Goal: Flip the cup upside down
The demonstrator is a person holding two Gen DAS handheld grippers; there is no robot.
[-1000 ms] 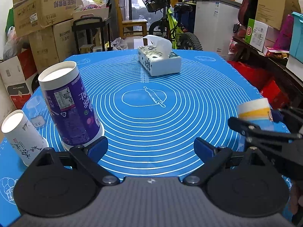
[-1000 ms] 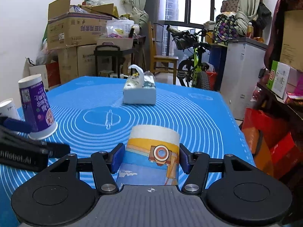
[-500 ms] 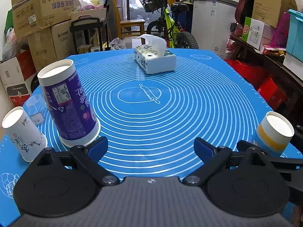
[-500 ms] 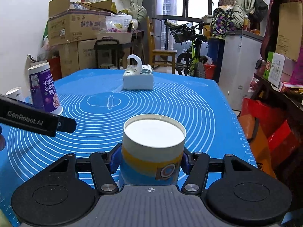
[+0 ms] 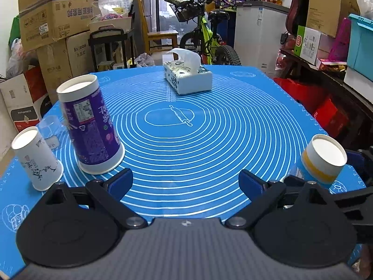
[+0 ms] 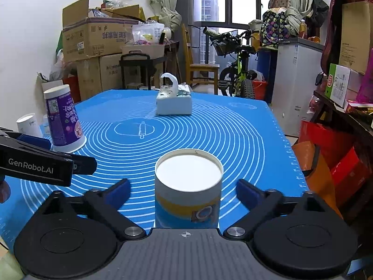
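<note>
A yellow, white and blue paper cup [image 6: 187, 193] stands upside down on the blue mat [image 6: 233, 140], white base up, between the fingers of my right gripper [image 6: 184, 192]. The gripper is open and its pads stand clear of the cup on both sides. The same cup shows at the right edge of the left wrist view [image 5: 322, 159]. My left gripper [image 5: 185, 183] is open and empty above the mat's near edge. A tall purple cup [image 5: 89, 126] and a small white cup [image 5: 37, 159] stand upside down at the left.
A tissue box [image 5: 187, 78] sits at the far middle of the mat [image 5: 209, 140]. The left gripper's arm [image 6: 39, 161] reaches in from the left in the right wrist view. Cardboard boxes, a bicycle and a chair stand beyond the table.
The right gripper lowered the upside-down cup onto the mat and opened, letting go of it. The left gripper stayed open and shifted only slightly.
</note>
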